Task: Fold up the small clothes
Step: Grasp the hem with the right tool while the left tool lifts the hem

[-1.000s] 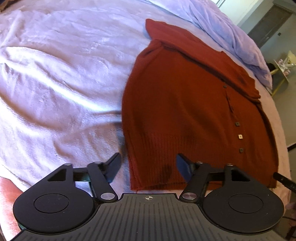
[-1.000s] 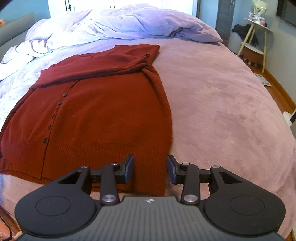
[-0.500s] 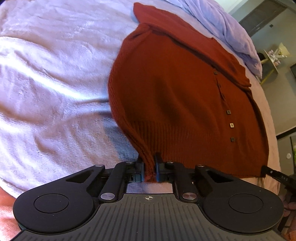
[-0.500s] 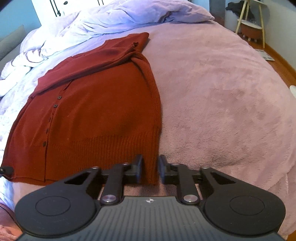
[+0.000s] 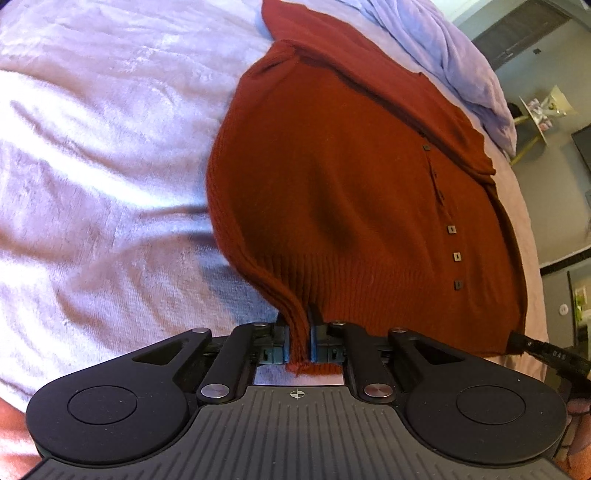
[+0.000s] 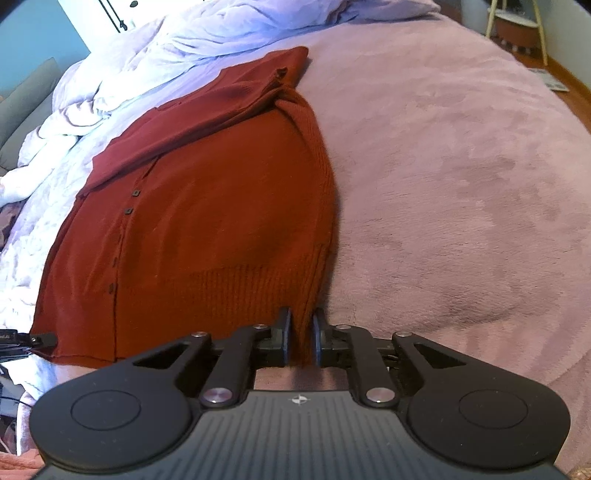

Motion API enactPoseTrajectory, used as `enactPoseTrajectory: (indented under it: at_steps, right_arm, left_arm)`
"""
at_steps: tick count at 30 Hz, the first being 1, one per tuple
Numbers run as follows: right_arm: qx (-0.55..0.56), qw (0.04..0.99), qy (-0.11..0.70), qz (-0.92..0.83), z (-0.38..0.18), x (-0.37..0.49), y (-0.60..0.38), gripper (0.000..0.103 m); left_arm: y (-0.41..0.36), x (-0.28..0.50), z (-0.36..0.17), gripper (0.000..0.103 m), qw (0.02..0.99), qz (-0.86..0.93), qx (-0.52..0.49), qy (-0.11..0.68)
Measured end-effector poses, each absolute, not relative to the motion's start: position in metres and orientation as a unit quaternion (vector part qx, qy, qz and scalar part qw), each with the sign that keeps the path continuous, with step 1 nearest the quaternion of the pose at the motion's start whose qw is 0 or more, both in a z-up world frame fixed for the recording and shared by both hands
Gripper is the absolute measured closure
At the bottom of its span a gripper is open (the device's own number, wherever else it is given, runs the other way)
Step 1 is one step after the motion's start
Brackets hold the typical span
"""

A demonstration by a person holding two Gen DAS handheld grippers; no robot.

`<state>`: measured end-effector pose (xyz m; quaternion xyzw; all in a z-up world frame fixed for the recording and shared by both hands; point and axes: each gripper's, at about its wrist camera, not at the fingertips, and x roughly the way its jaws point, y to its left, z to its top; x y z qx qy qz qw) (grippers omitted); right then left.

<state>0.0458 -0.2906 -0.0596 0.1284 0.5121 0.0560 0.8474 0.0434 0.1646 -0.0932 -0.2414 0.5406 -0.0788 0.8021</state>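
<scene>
Now we hold the cardigan [image 5: 332, 177] by its ribbed hem, one gripper at each bottom corner. Our left gripper [image 5: 297, 341] has its jaws nearly closed, pinching a bunched fold of the hem's left corner, which lifts off the blanket [image 5: 96, 155] in a narrow ridge. Our right gripper [image 6: 302, 341] likewise has its jaws drawn in tight on the hem's right corner, the knit gathered between them.

The cardigan lies spread on the blanket, button side up, with a row of small dark buttons [image 5: 451, 229] running up from the hem. Its sleeves are folded across the upper part, far from the hem. Beyond the sleeves a rumpled duvet [image 6: 207, 33] is piled at the bed's head, just past the cardigan's top edge.

The blanket is plush and pinkish-lilac, creased to the cardigan's left and smoother to its right [image 6: 443, 166]. Past the bed's far right corner from the cardigan stands a small table [image 6: 517, 26] with pale legs on a wooden floor [image 6: 569, 85]. Above the duvet we see a teal wall [image 6: 33, 33] and white doors [image 6: 103, 14].
</scene>
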Motion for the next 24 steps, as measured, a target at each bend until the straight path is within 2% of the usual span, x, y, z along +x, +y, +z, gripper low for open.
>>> enactPoseTrajectory:
  at_steps: [2,6,12,20,23,24]
  right_arm:
    - [0.133,0.846,0.512,0.063,-0.059,0.047,-0.293,0.098]
    - [0.185,0.839,0.504,0.092,-0.051,0.054,-0.299,0.098]
    - [0.223,0.868,0.431,0.107,-0.016,0.096,-0.302,0.099]
    - [0.181,0.898,0.399,0.048,-0.023,0.179,-0.289,0.099]
    - [0.126,0.902,0.41,0.04,-0.035,0.198,-0.282,0.098]
    - [0.116,0.903,0.412,0.04,-0.037,0.2,-0.28,0.096]
  left_arm:
    - [0.164,0.045,-0.086,0.095,0.811,-0.083,-0.231,0.532]
    - [0.164,0.056,-0.052,0.095,0.839,-0.099,-0.226,0.485]
    - [0.173,0.106,-0.012,0.095,0.878,-0.087,-0.236,0.408]
    - [0.173,0.171,-0.03,0.094,0.887,-0.025,-0.211,0.41]
    - [0.175,0.179,-0.039,0.083,0.887,-0.004,-0.185,0.424]
    - [0.177,0.178,-0.039,0.073,0.891,0.003,-0.179,0.417]
